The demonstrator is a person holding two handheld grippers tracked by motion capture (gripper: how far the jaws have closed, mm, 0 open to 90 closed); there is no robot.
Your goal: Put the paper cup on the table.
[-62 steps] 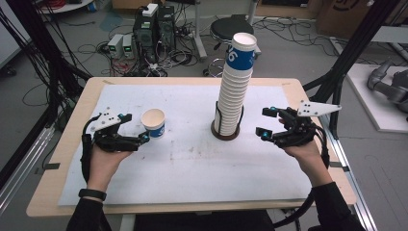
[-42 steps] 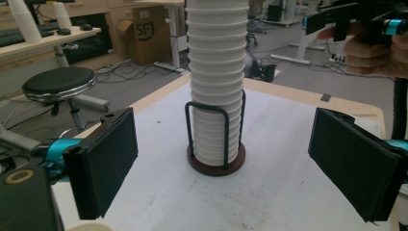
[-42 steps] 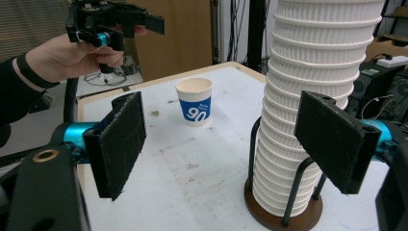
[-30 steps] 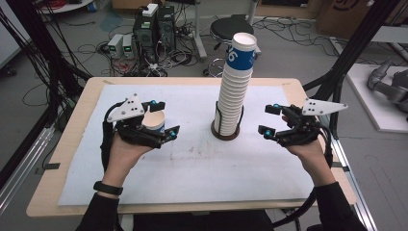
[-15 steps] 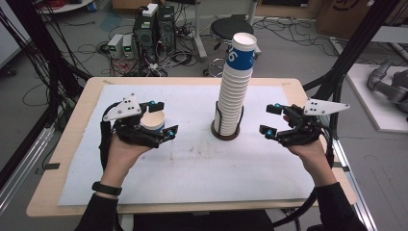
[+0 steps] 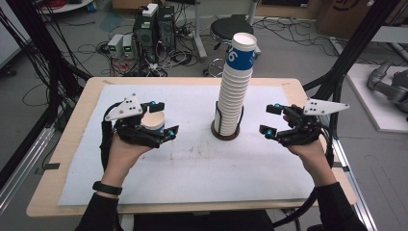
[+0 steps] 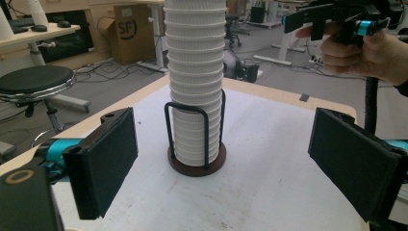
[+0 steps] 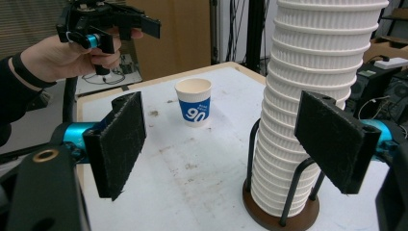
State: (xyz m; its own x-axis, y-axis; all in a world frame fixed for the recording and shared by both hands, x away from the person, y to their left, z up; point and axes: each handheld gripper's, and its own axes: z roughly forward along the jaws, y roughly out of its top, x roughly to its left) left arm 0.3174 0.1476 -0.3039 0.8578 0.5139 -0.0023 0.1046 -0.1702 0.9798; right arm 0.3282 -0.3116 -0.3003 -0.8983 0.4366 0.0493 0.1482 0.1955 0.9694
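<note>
The single paper cup (image 8: 194,101) stands upright on the bench, open end up, white with a blue band and the number 90 printed on it. In the high view this cup (image 6: 154,121) is partly hidden: the left hand-held gripper (image 6: 160,118) is above it, and only the rim and a bit of the blue band show between the jaws. From that view I cannot tell if the jaws touch it. In the right gripper view the left hand-held gripper (image 8: 111,30) is raised above and behind the cup, clearly apart from it.

The left hand-held gripper is wide open; in its own view the two flat black pads are far apart, with nothing between them. Straight ahead of it stands the stack of paper cups (image 7: 196,82), white and ribbed, its top cut off by the picture edge. The stack sits in a holder (image 7: 197,163) with a round dark brown base and thin black wire loops.

The right hand-held gripper (image 6: 269,119) is also wide open, with a rough, foam-like surface on its pads. It is beside the stack, on the side opposite the single cup, and not touching it.

The bench (image 6: 298,91) is light wood, covered by a white mat (image 6: 192,163) with faint brownish stains.
</note>
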